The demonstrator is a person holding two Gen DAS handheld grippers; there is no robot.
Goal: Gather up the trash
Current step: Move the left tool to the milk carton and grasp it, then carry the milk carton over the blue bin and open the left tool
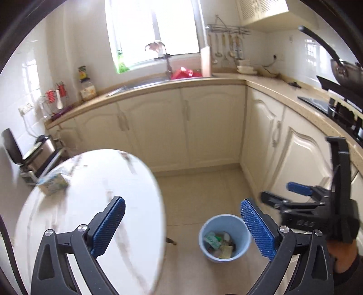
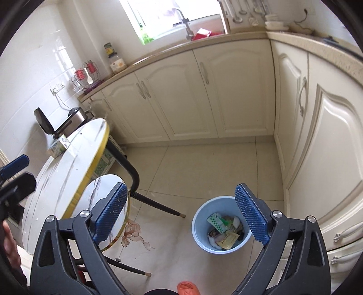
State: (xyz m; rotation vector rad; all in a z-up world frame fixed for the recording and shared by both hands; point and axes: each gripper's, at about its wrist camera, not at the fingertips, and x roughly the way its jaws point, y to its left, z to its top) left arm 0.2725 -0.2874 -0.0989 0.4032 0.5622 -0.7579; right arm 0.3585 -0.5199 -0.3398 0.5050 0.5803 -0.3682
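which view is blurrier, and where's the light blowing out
Left wrist view: motion-smeared, the small carton and white round table streaked; the window is blown out white. Right wrist view: sharper, the blue bin and its wrappers crisp; window also overexposed. Both: fisheye bends the cabinets, with dark corners.

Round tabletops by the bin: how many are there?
2: a large tabletop with a box on it, and a smaller, lower one partly beneath its edge, behind the right gripper.
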